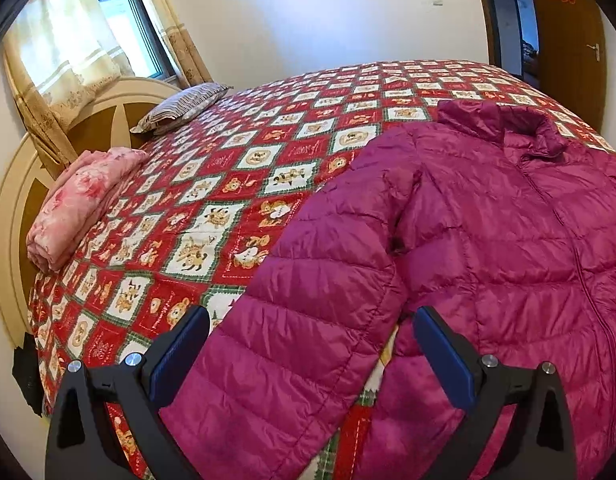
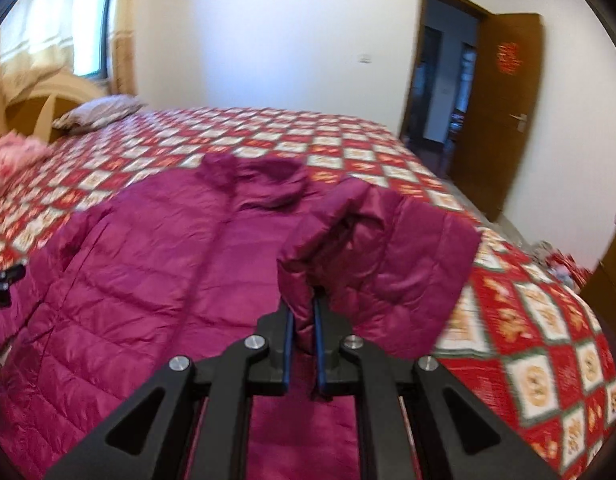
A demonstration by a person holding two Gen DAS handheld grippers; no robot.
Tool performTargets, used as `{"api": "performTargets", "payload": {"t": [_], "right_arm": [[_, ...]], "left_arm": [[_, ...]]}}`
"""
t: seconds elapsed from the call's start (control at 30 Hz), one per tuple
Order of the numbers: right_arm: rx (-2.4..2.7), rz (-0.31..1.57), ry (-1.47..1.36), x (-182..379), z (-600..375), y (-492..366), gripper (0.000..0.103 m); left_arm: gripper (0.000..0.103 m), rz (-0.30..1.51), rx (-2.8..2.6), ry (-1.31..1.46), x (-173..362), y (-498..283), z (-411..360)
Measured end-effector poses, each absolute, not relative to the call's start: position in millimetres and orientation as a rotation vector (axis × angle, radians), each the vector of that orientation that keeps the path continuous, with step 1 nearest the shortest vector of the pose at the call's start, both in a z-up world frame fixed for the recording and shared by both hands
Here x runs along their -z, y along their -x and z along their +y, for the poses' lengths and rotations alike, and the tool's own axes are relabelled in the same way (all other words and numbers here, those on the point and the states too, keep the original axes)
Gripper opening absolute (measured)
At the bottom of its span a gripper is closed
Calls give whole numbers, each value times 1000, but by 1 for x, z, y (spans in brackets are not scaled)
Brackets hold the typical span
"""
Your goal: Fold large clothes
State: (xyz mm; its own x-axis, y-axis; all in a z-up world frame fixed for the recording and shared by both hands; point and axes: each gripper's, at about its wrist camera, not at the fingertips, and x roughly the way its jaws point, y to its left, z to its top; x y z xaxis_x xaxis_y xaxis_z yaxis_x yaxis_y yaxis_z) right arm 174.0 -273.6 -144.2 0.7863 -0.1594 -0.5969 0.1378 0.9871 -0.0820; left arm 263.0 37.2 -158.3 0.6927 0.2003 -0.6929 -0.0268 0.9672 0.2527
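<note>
A magenta puffer jacket (image 1: 487,232) lies front up on the bed, zipped, collar toward the far side. My left gripper (image 1: 309,318) is open, and its blue-padded fingers (image 1: 439,344) stand on either side of the jacket's left sleeve (image 1: 308,320) without pressing it. In the right wrist view, my right gripper (image 2: 304,304) is shut on the cuff end of the other sleeve (image 2: 387,248). That sleeve is lifted and hangs over the jacket's body (image 2: 156,264). A black part at the left edge (image 2: 4,278) looks like the left gripper.
The bed carries a red, white and green patchwork quilt (image 1: 228,184). A folded pink blanket (image 1: 84,196) and a striped pillow (image 1: 184,108) lie by the headboard (image 1: 12,216). A curtained window is behind it. An open brown door (image 2: 495,112) stands past the bed's foot.
</note>
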Motion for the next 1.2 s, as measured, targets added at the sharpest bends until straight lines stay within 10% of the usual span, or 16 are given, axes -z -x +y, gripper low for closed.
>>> {"api": "performTargets", "payload": {"t": [0.17, 0.33, 1.07, 1.13, 1.2], "right_arm": [[101, 716, 69, 173, -255, -202, 27], [50, 656, -12, 154, -261, -168, 79], [215, 685, 11, 184, -309, -130, 86], [218, 698, -1, 190, -312, -131, 86], [221, 704, -10, 194, -315, -128, 86]], "left_arm": [[102, 818, -120, -220, 164, -275, 31], [102, 834, -47, -157, 151, -276, 18], [100, 851, 378, -236, 169, -323, -211], [45, 862, 417, -268, 178, -323, -225], [12, 908, 472, -269, 188, -324, -231]]}}
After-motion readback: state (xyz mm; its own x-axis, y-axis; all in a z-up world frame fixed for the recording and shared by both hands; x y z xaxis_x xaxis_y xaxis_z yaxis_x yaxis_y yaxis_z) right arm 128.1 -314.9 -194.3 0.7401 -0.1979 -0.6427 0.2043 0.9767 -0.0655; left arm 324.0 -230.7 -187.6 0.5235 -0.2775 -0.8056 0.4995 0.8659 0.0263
